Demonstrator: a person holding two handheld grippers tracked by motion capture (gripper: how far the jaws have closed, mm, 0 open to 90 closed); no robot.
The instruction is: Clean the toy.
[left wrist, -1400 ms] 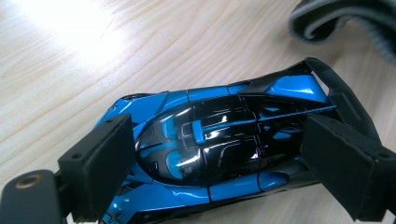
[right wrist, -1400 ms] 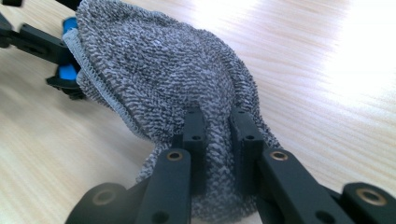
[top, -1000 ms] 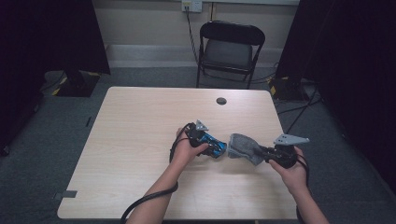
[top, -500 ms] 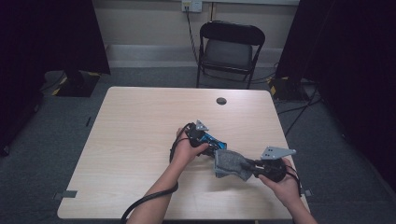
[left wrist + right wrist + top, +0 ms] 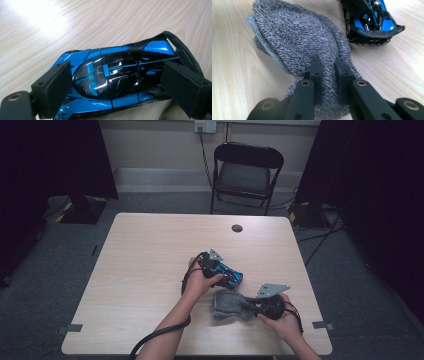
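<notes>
A person seated at a pale wooden bench point(image 5: 150, 270) works with a gripper in each hand. The left gripper point(image 5: 226, 272) grasps a glossy blue-and-black toy car point(image 5: 234, 275) near the middle of the bench, just right of centre. In the left gripper view, its two padded fingers point(image 5: 53, 88) press against the car point(image 5: 112, 77) from either side, one at the nose end and one beside the rear wing, with the car's roof facing the camera and the bare wood grain behind it.

The right gripper point(image 5: 252, 307) is clenched on a grey cloth point(image 5: 227, 305), which lies bunched on the bench on the near side of the car, towards the person. In the right gripper view, the fingers point(image 5: 315, 72) stand close together and pinch a gathered fold of the cloth point(image 5: 297, 40), whose knitted weave and stitched, paler edge fan out over the wood beyond. The car point(image 5: 372, 21) shows at the top right of that view, its tail close to the cloth; whether the two touch cannot be told.

Both forearms enter from the bench's near edge, and a black cable trails from the left gripper off that edge. A small dark round cap point(image 5: 237, 228) sits in the bench top near the far side. Behind the bench stands a black folding chair point(image 5: 246, 172) against the wall.
</notes>
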